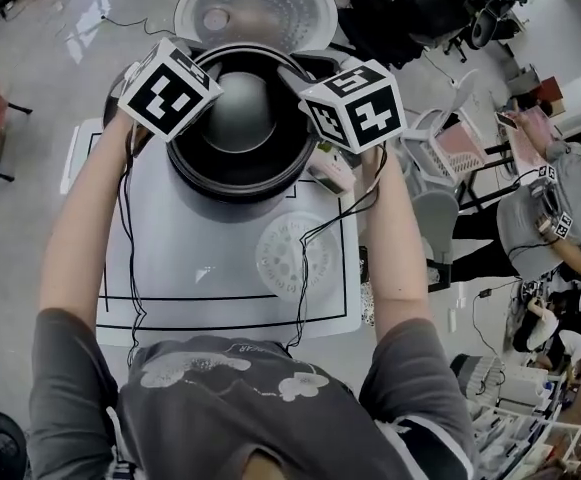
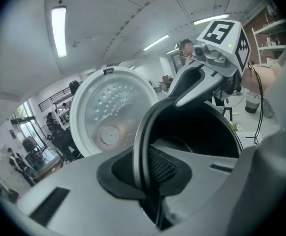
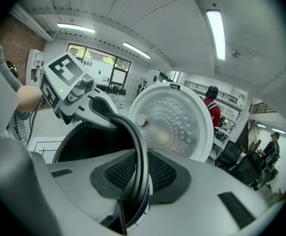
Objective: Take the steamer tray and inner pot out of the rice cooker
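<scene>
Since both tongs are clenched on it, the inner pot (image 1: 238,118) hangs between two pinches: the left gripper (image 2: 150,168) bites the thin rim (image 2: 143,127) on the left side of the rice cooker (image 1: 232,206), and the right gripper (image 3: 135,173) bites it on the right side, directly opposite. The pot sits over the cooker's well, in front of the raised lid (image 1: 255,6); how far it stands clear of the well I cannot tell. It looks like stiff, dark-coated metal, fairly heavy and probably slick, so the rolled rim is the only sensible hold, and opposite grips should keep it level. It stands upright, mouth up, with its axis vertical. A pale round piece (image 1: 290,253) in front of the cooker is probably the steamer tray.
</scene>
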